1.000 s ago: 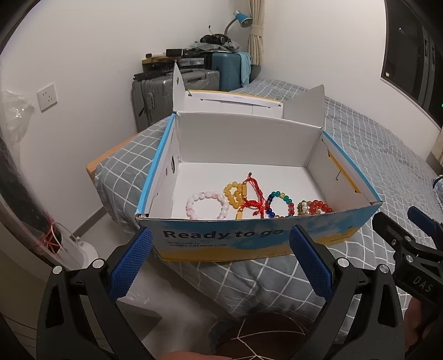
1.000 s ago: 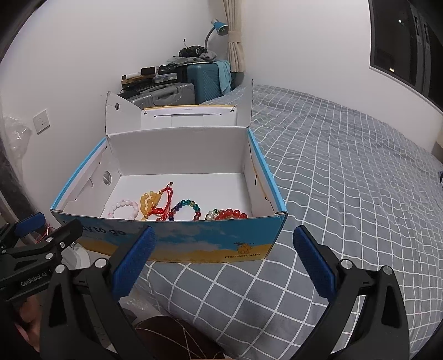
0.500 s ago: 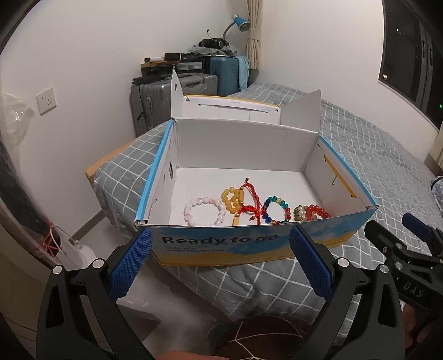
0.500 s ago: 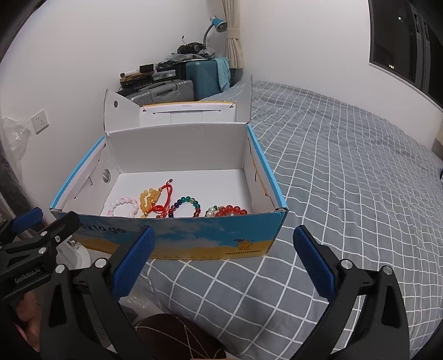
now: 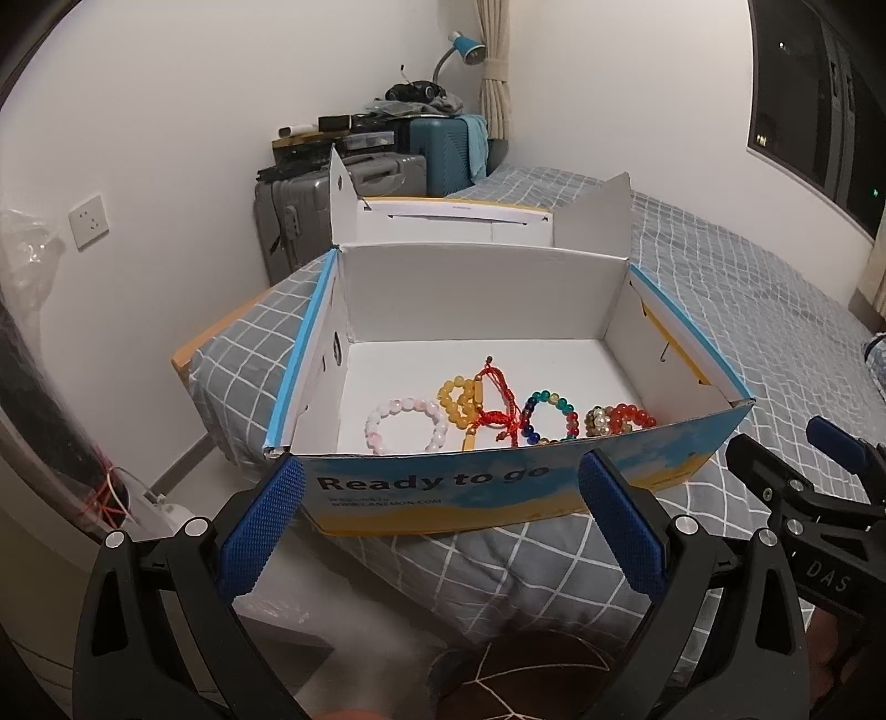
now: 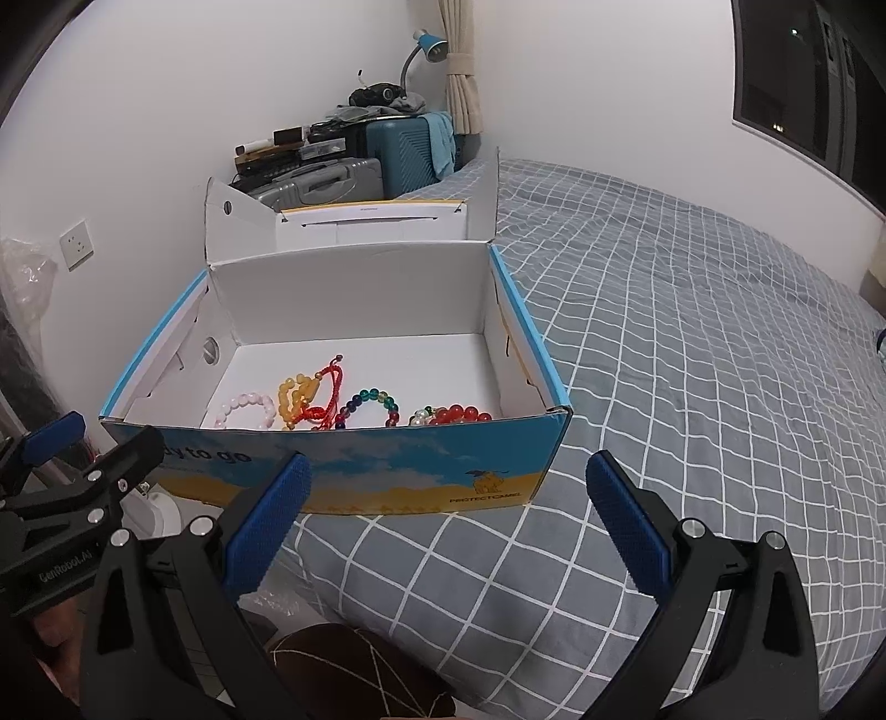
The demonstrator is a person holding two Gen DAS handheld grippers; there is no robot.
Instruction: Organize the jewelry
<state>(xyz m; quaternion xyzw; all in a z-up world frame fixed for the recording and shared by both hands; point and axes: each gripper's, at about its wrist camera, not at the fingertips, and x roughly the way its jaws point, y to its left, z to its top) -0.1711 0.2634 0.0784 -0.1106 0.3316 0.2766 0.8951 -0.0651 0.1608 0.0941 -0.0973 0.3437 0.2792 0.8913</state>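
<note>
Now box (image 5: 498,487) sits lower in view (both claws spread).

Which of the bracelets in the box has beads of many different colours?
The multicoloured bracelet, between the red cord bracelet and the red beads; the others are each one colour.

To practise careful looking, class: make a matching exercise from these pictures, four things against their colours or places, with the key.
Things:
1. Lamp
2. Leftmost bracelet
3. Rightmost bracelet
4. Box

Descriptions:
A. pale pink beads
B. on the bed, lid open
C. blue shade, by the curtain
D. red beads

Pairs: 1-C, 2-A, 3-D, 4-B
</note>
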